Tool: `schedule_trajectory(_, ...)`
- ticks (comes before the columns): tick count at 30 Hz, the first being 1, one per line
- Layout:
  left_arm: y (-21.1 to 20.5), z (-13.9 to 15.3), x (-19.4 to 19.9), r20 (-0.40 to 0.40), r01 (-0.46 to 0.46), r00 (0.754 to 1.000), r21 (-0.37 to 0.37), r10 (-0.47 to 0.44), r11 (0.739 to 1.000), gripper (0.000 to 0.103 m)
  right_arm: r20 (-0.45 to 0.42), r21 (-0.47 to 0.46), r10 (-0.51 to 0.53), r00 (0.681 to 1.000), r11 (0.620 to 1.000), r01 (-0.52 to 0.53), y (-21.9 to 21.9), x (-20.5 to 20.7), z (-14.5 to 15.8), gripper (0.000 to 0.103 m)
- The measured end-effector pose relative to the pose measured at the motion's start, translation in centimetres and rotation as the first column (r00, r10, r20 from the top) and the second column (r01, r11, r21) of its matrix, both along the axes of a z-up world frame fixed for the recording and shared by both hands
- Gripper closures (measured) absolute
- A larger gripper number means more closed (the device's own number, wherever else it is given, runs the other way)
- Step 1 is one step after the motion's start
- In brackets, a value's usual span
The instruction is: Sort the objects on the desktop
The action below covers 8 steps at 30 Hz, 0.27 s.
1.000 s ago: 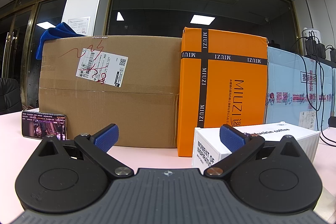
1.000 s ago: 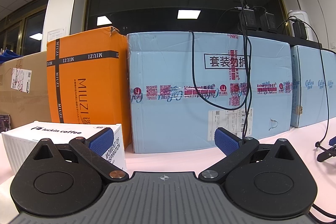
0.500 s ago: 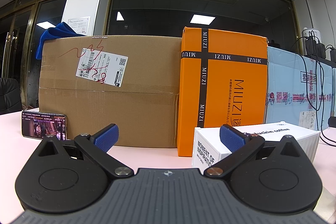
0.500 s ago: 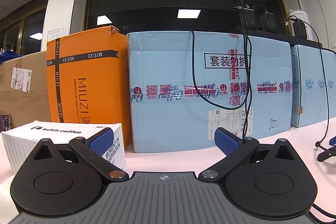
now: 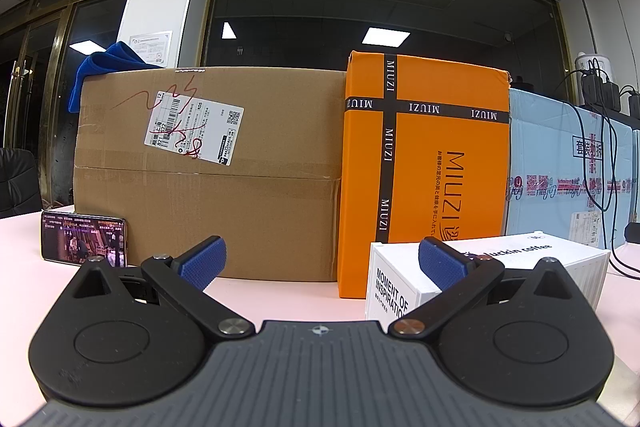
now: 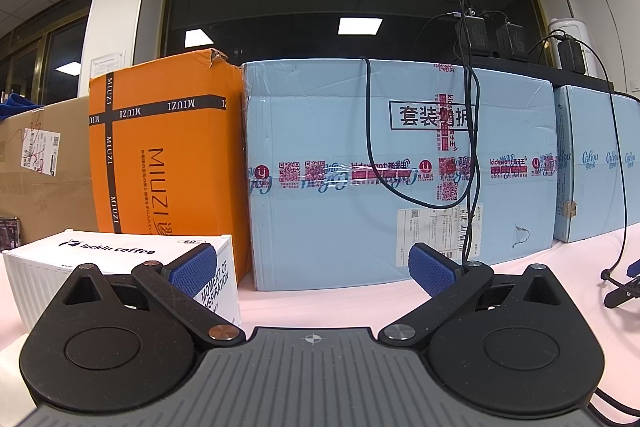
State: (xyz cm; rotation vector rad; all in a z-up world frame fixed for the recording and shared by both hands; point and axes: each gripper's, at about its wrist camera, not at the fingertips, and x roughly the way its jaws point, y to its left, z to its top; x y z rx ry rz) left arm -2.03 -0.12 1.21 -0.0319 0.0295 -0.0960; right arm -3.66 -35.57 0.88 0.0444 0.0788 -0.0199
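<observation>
The left hand-held gripper (image 5: 320, 261) is sitting low over the pale pink desk (image 5: 276, 293) with its blue-padded fingers (image 5: 202, 261) spread wide and nothing between them; the white luckin coffee box (image 5: 516, 261) is standing on the desk ahead and to the right, its near corner lying behind the right-hand finger, though whether the pad is touching it cannot be told; a phone (image 5: 84, 243) with a lit screen is leaning against the brown cardboard carton (image 5: 224, 195) off to the left, well apart from the fingers; the orange MIUZI box (image 5: 440, 163) is standing upright just behind the white box.

The right hand-held gripper (image 6: 312, 265) is likewise gaping wide and gripping nothing; the same white luckin coffee box (image 6: 100, 251) is lying to its left, behind the left-hand finger; the light blue carton (image 6: 400, 167) is facing the open gap, with black cables (image 6: 370, 147) hanging down its front.
</observation>
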Motion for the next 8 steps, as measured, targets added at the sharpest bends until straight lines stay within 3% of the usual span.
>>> schedule_trajectory(8, 0.03, 0.02, -0.01, -0.003, 0.000, 1.000, -0.001, 0.000, 1.000, 0.000, 0.000, 0.000, 0.000, 1.000, 1.000, 0.000, 0.00, 0.02, 0.01, 0.000)
